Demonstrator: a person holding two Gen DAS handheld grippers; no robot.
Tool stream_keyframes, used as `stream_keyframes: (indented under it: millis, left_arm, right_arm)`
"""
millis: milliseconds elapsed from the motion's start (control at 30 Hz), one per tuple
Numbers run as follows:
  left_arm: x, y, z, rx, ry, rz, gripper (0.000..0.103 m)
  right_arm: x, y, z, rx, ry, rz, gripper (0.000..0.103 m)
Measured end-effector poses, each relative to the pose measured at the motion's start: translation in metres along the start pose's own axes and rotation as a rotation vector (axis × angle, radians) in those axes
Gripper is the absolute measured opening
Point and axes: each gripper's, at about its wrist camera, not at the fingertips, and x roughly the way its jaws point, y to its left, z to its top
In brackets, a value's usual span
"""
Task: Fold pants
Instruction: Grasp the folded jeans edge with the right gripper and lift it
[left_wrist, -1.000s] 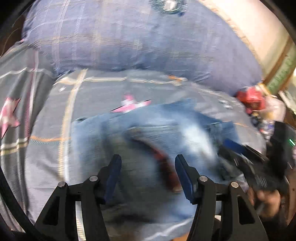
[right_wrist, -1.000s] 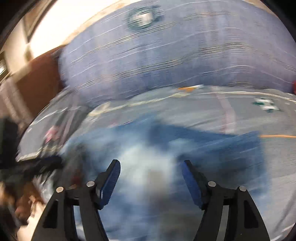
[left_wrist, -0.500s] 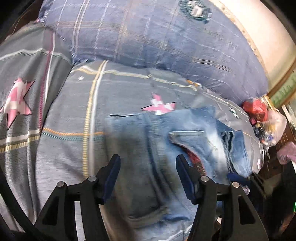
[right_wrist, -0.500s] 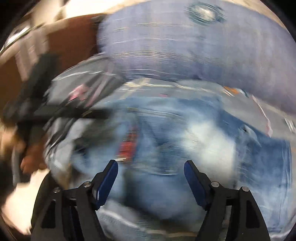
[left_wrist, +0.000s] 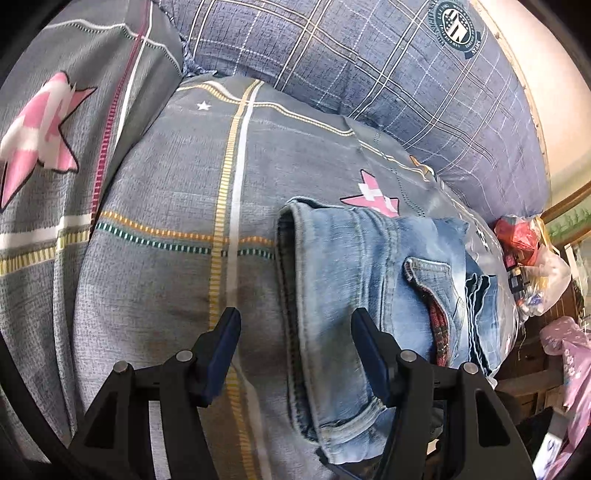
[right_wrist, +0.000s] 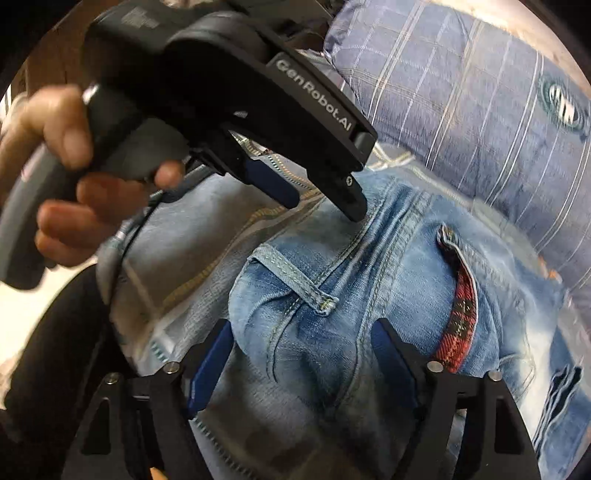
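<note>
A pair of light-blue jeans (left_wrist: 354, 280) lies folded in a compact stack on a grey patterned bedspread (left_wrist: 177, 192), with a back pocket lined in red plaid (right_wrist: 460, 317) facing up. My left gripper (left_wrist: 295, 343) is open and empty, just above the stack's left folded edge. My right gripper (right_wrist: 303, 358) is open and empty, low over the waistband and a belt loop (right_wrist: 295, 280). The left gripper also shows in the right wrist view (right_wrist: 325, 199), held in a hand above the far side of the jeans.
A large blue plaid pillow (left_wrist: 388, 74) lies behind the jeans. A second grey cover with a pink star (left_wrist: 40, 129) lies at the left. Plastic bags and clutter (left_wrist: 535, 258) sit off the bed's right side.
Both grippers have pulled back from the jeans. The left wrist view has swung left, so the stack now lies under its right finger. The right wrist view has steadied over the waistband.
</note>
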Motion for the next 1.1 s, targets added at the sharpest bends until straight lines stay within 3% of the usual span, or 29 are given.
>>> stream_keyframes:
  millis: [100,233,300,367,433,500,533,600,633,867,967,1100]
  left_arm:
    - [0.001,0.002,-0.003,0.008,0.003,-0.007,0.063]
    - [0.002,0.007,-0.005,-0.019,0.007,-0.043,0.063]
    - [0.004,0.008,-0.005,-0.023,0.011,-0.036,0.063]
    - [0.003,0.007,-0.004,-0.026,0.006,-0.032,0.063]
    - [0.002,0.005,-0.005,-0.028,0.007,-0.039,0.063]
    - [0.001,0.003,-0.005,-0.026,0.010,-0.034,0.063]
    - [0.001,0.003,-0.005,-0.025,0.010,-0.030,0.063]
    - [-0.001,0.002,-0.004,-0.029,0.006,-0.039,0.063]
    - [-0.003,0.002,-0.004,-0.034,0.004,-0.051,0.063]
    - [-0.012,-0.008,0.006,-0.087,-0.004,-0.147,0.066]
    - [-0.008,-0.008,0.009,-0.127,0.012,-0.199,0.067]
    - [0.011,-0.003,0.011,-0.191,0.046,-0.206,0.067]
  right_arm:
    - [0.002,0.001,-0.002,0.032,0.005,-0.026,0.079]
    - [-0.006,-0.020,0.003,0.209,-0.004,0.016,0.067]
    - [-0.002,-0.011,0.004,0.139,0.009,-0.039,0.068]
    - [0.007,0.010,0.001,-0.003,0.022,-0.120,0.076]
    - [0.010,0.022,-0.005,-0.086,-0.009,-0.180,0.076]
    - [0.008,0.016,-0.005,-0.034,-0.015,-0.165,0.071]
    - [0.006,0.012,-0.004,0.000,-0.014,-0.158,0.064]
    - [-0.003,0.003,0.001,0.080,-0.035,-0.100,0.037]
    - [-0.008,-0.002,0.004,0.124,-0.042,-0.070,0.034]
    - [-0.039,-0.036,0.006,0.324,-0.121,0.037,0.032]
    - [-0.050,-0.038,0.012,0.338,-0.145,0.035,0.032]
    - [-0.052,-0.040,0.019,0.321,-0.146,0.032,0.032]
